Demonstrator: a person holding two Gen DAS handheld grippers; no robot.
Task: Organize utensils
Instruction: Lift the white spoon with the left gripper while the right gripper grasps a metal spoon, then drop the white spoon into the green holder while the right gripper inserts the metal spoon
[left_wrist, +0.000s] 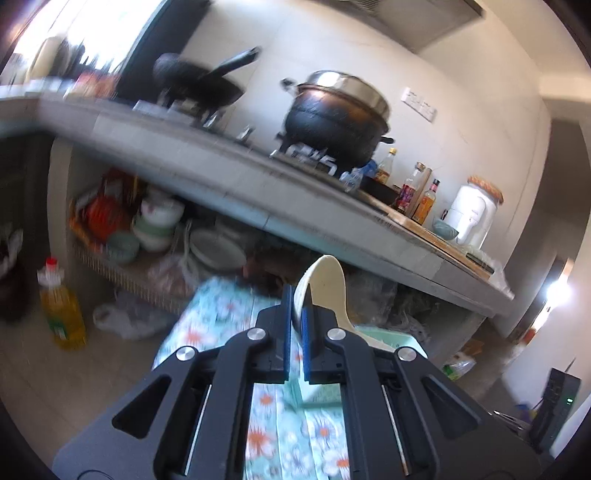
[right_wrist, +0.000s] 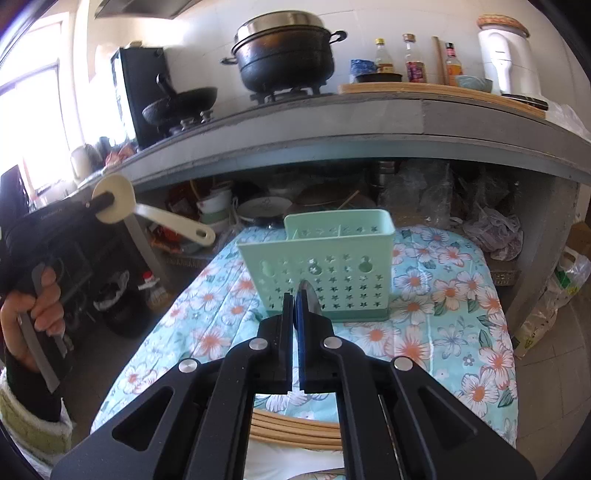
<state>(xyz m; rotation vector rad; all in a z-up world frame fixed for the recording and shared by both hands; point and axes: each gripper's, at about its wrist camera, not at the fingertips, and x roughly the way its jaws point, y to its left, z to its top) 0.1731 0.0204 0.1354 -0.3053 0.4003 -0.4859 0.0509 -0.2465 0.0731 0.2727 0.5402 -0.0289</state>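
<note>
My left gripper (left_wrist: 297, 306) is shut on a cream plastic rice paddle (left_wrist: 327, 284), whose round blade sticks up past the fingertips. In the right wrist view that left gripper (right_wrist: 107, 202) hangs at the left, pinching the paddle (right_wrist: 166, 219) by its blade with the handle pointing right. My right gripper (right_wrist: 295, 306) is shut on a thin shiny metal utensil (right_wrist: 309, 295); only its rounded tip shows. Just beyond it a mint-green perforated utensil holder (right_wrist: 325, 258) stands upright on the floral cloth (right_wrist: 443, 295). A corner of the holder (left_wrist: 388, 334) shows behind the left fingers.
A grey counter (right_wrist: 332, 122) overhangs the table, carrying a black pot (right_wrist: 284, 55), a wok, bottles and a white appliance. Bowls and bags crowd the shelf below. Wooden chopsticks (right_wrist: 295, 430) lie under my right gripper. An oil bottle (left_wrist: 61, 306) stands on the floor.
</note>
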